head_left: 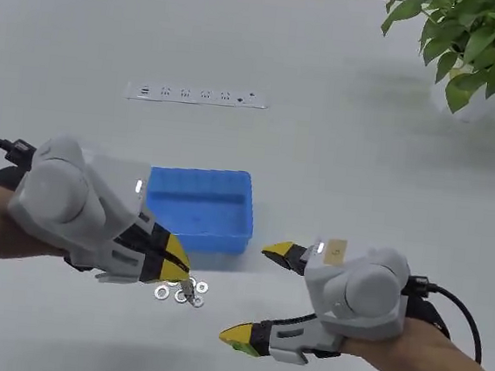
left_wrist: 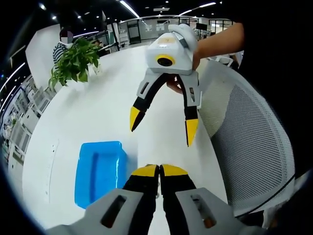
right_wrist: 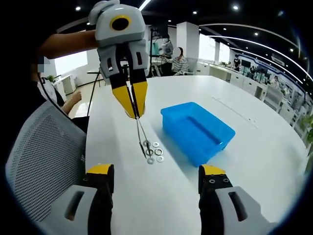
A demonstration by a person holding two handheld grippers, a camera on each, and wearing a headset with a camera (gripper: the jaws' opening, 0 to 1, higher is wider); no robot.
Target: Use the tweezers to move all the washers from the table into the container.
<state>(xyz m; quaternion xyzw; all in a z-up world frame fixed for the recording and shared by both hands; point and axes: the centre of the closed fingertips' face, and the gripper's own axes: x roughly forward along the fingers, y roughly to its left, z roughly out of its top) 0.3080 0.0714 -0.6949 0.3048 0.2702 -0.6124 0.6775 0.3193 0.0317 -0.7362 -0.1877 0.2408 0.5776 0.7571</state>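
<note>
Several small steel washers (head_left: 182,291) (right_wrist: 154,152) lie clustered on the white table, just in front of the blue container (head_left: 200,207) (left_wrist: 100,171) (right_wrist: 198,129). My left gripper (head_left: 174,266) (left_wrist: 159,170) (right_wrist: 132,105) is shut on thin metal tweezers (right_wrist: 140,128) (head_left: 189,287), whose tips reach down among the washers. Whether the tips hold a washer I cannot tell. My right gripper (head_left: 256,293) (left_wrist: 162,127) (right_wrist: 155,171) stands wide open to the right of the washers, holding nothing. The container looks empty.
A white power strip (head_left: 195,94) lies farther back on the table. A potted plant (head_left: 471,49) (left_wrist: 73,63) stands at the far right corner. A mesh office chair (left_wrist: 244,137) (right_wrist: 39,147) is by the table's near edge. People sit at desks in the background.
</note>
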